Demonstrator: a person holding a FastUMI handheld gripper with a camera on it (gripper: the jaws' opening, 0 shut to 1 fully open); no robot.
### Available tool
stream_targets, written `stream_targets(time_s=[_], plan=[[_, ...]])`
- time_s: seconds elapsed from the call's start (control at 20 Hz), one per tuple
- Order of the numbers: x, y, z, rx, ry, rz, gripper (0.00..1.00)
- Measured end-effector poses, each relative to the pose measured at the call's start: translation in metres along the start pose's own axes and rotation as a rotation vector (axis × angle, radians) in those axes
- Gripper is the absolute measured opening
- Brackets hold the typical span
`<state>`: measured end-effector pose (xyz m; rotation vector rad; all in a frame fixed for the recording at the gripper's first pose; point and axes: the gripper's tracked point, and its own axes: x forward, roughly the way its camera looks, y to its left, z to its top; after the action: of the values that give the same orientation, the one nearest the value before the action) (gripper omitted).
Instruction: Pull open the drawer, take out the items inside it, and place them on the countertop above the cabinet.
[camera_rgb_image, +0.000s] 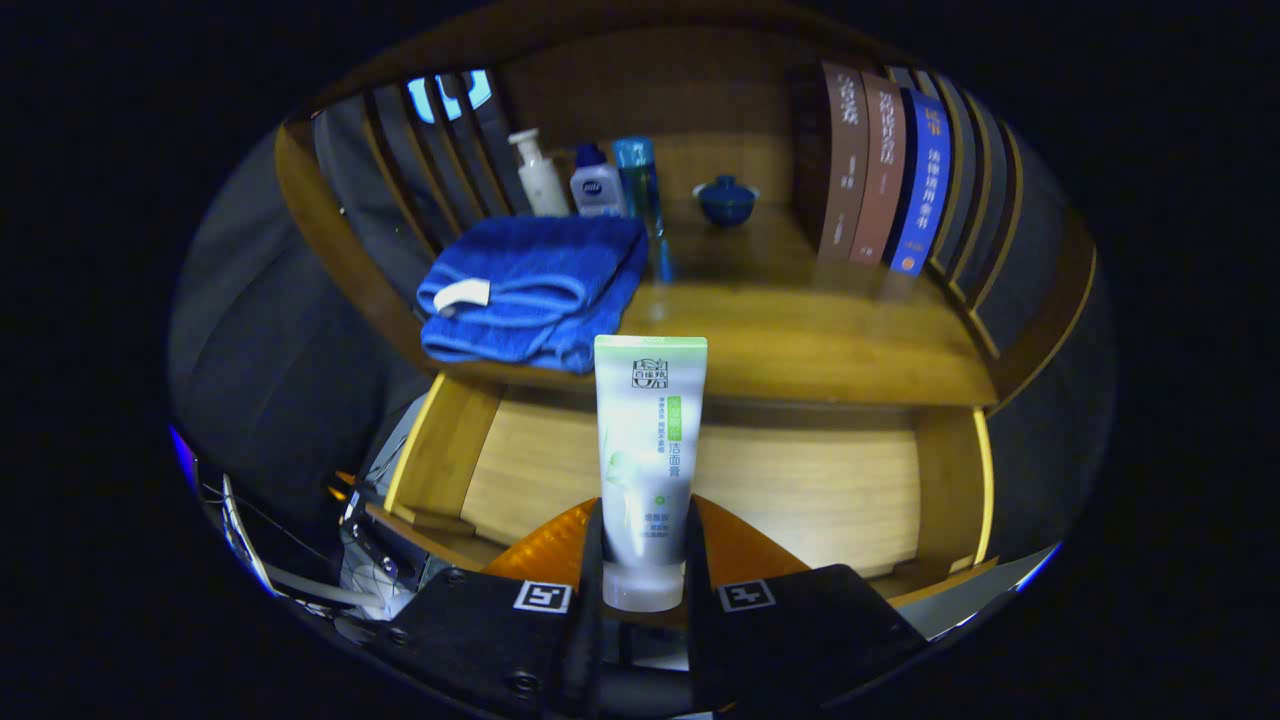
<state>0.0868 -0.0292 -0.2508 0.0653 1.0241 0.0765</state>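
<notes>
I am seeing Chinese print running down the tube clamped between my fingers, under a square logo, too blurred to read. The spines of the books are carrying Chinese titles I cannot read. A square black-and-white marker is sitting on each finger.

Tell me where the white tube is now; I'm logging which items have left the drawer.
In the gripper view the white tube stands upright, clamped between the gripper fingers above the open drawer, just short of the countertop.

White-green tube stands upright, cap down, pinched in the claw; wooden drawer open below.
</notes>
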Motion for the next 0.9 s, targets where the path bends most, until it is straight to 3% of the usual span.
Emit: stream_targets(time_s=[0.5,0.9], plan=[[0.063,-0.035,0.089,0.123,-0.042,-0.048,0.38],[0.116,-0.049,0.106,0.093,-0.002,-0.091,0.38]])
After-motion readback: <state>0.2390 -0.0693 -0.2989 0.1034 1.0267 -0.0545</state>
